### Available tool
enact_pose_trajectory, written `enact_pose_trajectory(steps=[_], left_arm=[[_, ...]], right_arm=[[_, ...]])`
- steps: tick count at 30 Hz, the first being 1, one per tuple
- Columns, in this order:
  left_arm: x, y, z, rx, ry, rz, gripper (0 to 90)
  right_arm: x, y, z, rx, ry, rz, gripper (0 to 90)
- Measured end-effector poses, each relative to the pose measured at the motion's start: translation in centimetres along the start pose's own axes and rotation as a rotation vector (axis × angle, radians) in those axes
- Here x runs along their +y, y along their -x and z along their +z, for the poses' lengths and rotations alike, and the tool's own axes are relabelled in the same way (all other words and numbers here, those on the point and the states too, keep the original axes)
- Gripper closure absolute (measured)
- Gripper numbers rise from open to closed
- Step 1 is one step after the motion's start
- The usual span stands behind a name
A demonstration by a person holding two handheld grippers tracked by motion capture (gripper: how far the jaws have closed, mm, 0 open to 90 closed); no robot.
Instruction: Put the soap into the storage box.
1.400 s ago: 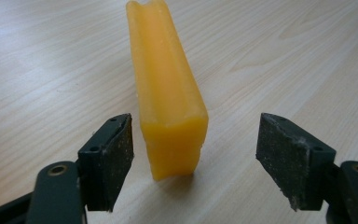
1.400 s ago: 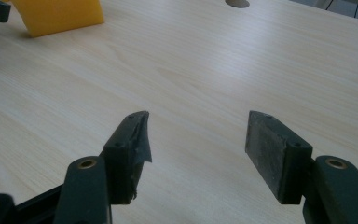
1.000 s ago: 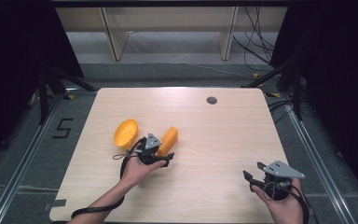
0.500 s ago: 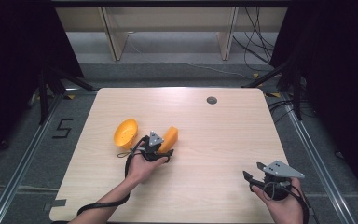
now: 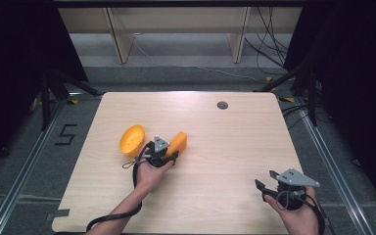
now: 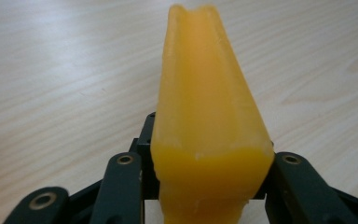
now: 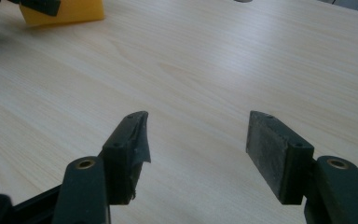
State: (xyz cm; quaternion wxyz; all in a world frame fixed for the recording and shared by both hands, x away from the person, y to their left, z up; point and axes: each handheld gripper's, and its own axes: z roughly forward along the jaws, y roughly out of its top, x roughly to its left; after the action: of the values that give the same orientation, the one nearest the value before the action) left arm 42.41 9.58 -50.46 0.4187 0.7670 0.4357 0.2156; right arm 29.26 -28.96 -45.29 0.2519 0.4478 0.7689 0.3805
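In the left gripper view, nearest the lens, the black fingers (image 6: 121,184) of the left gripper (image 6: 212,182) press against either flank of an orange wedge-shaped piece (image 6: 207,116). Its jaws have just been closing, and the piece now sits pinched between them, its broad end down at the finger roots and its narrower, notched end reaching out past the tips over the pale wooden table (image 6: 51,70). The close-up gives the waxy surface and the groove along the top (the high view is too distant for that), but nothing of what lies beside the gripper.

The high view supplies that: the left gripper (image 5: 169,152) rests left of the table's middle, the orange piece (image 5: 177,143) sticking out beyond its fingers up and to the right, and an orange bowl-like shell (image 5: 131,140) lies on its side just beyond the gripper's left flank, near it; whether they touch I cannot tell.

The right gripper (image 5: 267,182) is well apart, near the table's near right corner. In the right gripper view, its fingers (image 7: 277,149) stand spread wide with only bare wood between them. Far beyond its left finger, at the top left edge, a corner of the orange piece (image 7: 74,13) shows.

A small dark round fitting (image 5: 222,105) sits in the tabletop towards the far edge.
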Motion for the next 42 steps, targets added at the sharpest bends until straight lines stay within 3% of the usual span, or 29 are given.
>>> enact_pose_trajectory(steps=[2,5,6,9,11,13,15,21,23,28,29,33,35,37,38,42], left_arm=[[0.0,0.3,-0.3,0.013,0.014,-0.003,60.2],[-0.3,0.9,-0.5,0.013,0.033,0.003,60.3],[-0.5,1.0,-0.6,0.017,0.024,0.022,60.3],[-0.7,0.9,-0.6,0.014,0.015,0.021,60.3],[-0.7,1.0,-0.6,0.013,0.016,0.01,60.3],[-0.6,0.9,-0.7,0.014,0.011,0.036,60.3],[-0.6,1.0,-0.5,0.014,0.035,0.014,60.4],[-0.6,0.9,-1.2,0.023,0.065,0.016,60.4],[-0.5,1.0,-1.5,0.028,0.081,0.011,60.4],[-0.3,0.9,-2.6,0.029,0.123,-0.021,60.4],[-0.3,0.9,-2.8,0.031,0.132,-0.028,60.4],[-0.3,0.9,-3.8,0.037,0.168,-0.042,60.4],[-0.4,0.9,-4.3,0.042,0.179,-0.047,60.4],[-0.5,0.9,-4.7,0.047,0.197,-0.061,60.4],[-0.5,0.8,-4.9,0.048,0.197,-0.056,60.3],[-0.7,0.9,-5.5,0.061,0.214,-0.06,60.4]], right_arm=[[0.0,-0.3,-0.2,0.004,-0.017,0.037,39.3],[0.0,0.0,-0.1,0.01,-0.005,0.01,39.3],[0.0,0.1,-0.1,0.001,0.005,-0.003,39.3],[0.0,0.1,-0.1,-0.005,0.005,-0.006,39.3],[0.0,-0.3,-0.2,0.006,-0.014,0.036,39.3],[0.0,0.0,-0.1,0.012,-0.007,0.007,39.3],[0.0,-0.3,-0.2,0.003,-0.018,0.037,39.3],[-0.1,-0.1,-0.1,0.001,-0.006,0.019,39.3],[0.0,-0.3,-0.2,0.009,-0.017,0.039,39.3],[0.0,-0.2,-0.2,-0.003,0.001,0.019,39.3],[0.0,-0.3,-0.2,0.006,-0.004,0.041,39.3],[0.0,-0.2,-0.2,-0.004,0.004,0.02,39.3],[0.0,-0.3,-0.2,0.007,-0.009,0.039,39.3],[0.0,-0.2,-0.2,0.005,-0.006,0.028,39.3],[0.0,0.0,-0.1,0.003,0.005,-0.006,39.3],[0.0,0.0,-0.2,-0.001,0.008,-0.009,39.3]])
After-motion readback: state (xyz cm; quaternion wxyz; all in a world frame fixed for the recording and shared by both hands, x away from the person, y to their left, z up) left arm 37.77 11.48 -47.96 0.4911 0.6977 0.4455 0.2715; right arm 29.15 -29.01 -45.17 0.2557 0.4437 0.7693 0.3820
